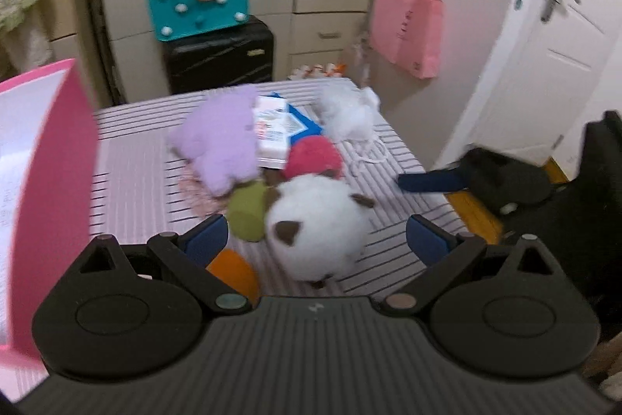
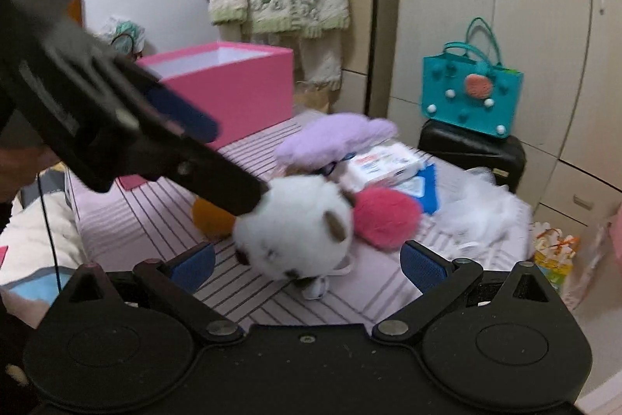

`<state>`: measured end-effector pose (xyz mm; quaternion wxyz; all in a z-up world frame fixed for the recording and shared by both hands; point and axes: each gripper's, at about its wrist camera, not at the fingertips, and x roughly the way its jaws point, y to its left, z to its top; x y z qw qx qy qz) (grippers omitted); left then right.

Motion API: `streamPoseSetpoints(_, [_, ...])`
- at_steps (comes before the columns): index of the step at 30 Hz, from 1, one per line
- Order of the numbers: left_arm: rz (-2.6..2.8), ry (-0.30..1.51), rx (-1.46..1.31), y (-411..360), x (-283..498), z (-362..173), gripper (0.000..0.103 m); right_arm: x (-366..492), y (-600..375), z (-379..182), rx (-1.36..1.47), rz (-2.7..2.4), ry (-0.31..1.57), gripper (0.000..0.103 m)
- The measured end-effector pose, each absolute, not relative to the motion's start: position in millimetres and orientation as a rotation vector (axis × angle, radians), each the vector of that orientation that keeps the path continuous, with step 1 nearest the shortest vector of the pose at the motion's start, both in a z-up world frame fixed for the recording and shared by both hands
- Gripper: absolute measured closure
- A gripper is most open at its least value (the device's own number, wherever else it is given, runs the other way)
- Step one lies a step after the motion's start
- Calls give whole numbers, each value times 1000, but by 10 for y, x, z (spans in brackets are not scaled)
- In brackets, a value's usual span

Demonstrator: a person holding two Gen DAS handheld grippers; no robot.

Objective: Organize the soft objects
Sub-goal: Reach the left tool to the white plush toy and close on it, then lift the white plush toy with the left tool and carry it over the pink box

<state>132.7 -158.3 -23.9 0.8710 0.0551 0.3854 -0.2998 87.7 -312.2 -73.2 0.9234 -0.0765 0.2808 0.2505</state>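
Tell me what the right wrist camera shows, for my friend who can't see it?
A round white plush lies on a striped bed between the open right gripper and the left gripper reaching in from the left. Behind it lie a red pompom, a purple plush and an open pink box.

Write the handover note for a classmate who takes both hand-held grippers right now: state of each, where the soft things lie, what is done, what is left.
Left hand-held gripper: open, empty, aimed at the white plush.
Right hand-held gripper: open, empty, also facing the white plush.
On the striped bed: white plush, pink plush, purple plush, green piece, orange piece, white fluffy item, wipes packet.
Pink box: open, at the bed's far end; its contents cannot be seen.
Done: nothing visibly sorted.
Left: probably move the soft things into the box, the white plush first.
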Motion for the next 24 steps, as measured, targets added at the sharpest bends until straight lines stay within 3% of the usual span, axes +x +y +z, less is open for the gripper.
streamPoseSetpoints(7, [-632, 887, 92, -1697, 1560, -513, 10, 1028, -2971, -977, -121, 537, 573, 14])
streamPoseSetpoints(9, [-631, 900, 71, -1680, 1590, -559, 29, 1058, -2950, -1006, -125, 538, 569, 24])
streamPoseSetpoints(11, [-639, 942, 53, -1667, 1626, -610, 40, 1076, -2944, -1024, -113, 542, 572, 25])
streamPoseSetpoints(24, [-699, 888, 74, -1628, 1422, -518, 43, 945, -2926, -953, -25, 440, 573, 31])
